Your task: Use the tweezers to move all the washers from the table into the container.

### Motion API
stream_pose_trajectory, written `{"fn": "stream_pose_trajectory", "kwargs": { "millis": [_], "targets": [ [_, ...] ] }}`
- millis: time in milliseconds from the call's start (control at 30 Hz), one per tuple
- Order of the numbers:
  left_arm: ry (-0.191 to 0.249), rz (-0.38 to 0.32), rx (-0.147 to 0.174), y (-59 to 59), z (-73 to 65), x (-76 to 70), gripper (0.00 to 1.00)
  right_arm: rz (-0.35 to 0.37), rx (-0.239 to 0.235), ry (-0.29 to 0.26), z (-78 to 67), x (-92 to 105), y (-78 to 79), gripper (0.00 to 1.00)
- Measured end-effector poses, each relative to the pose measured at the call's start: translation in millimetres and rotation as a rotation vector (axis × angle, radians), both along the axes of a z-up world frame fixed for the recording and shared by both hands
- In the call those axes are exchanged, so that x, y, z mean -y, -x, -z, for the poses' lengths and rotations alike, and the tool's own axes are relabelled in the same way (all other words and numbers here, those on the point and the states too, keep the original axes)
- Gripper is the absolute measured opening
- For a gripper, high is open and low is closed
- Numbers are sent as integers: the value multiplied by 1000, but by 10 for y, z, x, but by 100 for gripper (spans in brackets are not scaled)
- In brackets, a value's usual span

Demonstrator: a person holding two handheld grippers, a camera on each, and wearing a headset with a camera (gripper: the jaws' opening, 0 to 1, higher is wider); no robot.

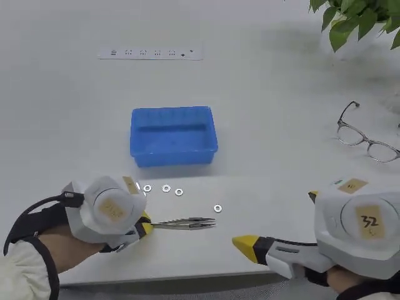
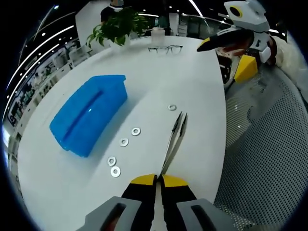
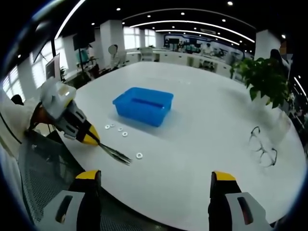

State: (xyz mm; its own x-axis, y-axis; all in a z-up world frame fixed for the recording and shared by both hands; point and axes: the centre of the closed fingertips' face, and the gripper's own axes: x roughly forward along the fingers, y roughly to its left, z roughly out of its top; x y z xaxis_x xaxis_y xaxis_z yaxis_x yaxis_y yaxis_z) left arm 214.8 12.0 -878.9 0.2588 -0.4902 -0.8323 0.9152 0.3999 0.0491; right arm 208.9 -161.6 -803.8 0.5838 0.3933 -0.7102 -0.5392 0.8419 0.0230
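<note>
A blue container [image 1: 173,135] sits mid-table, also seen in the left gripper view [image 2: 89,115] and the right gripper view [image 3: 143,105]. Several small washers [image 1: 166,188] lie in a loose row in front of it; one more washer [image 1: 217,208] lies apart to the right. My left gripper [image 1: 145,225] is shut on metal tweezers [image 1: 184,222], which point right, with their tips just short of that lone washer [image 2: 172,107]. The tweezers [image 2: 174,137] hold nothing. My right gripper [image 3: 155,177] stands open and empty at the near right.
A white power strip [image 1: 150,54] lies at the back of the table. Glasses [image 1: 365,140] rest at the right, with a potted plant [image 1: 356,19] behind them. The table's front edge [image 1: 187,272] runs just below the grippers.
</note>
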Motion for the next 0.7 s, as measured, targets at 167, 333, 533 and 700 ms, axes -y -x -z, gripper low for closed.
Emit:
{"fn": "stream_pose_trajectory", "kwargs": {
  "millis": [167,333,533,700],
  "targets": [
    [-10,28,8,54,-29,29,0,-9,7,-1,-19,-11,0,93],
    [12,30,37,82,-184,84,0,-12,20,-9,-56,-21,-1,92],
    [52,18,80,95,-444,122,0,-23,40,-12,-113,-37,4,90],
    [78,3,126,101,-661,158,0,-30,59,-19,-174,-49,10,89]
  ]
}}
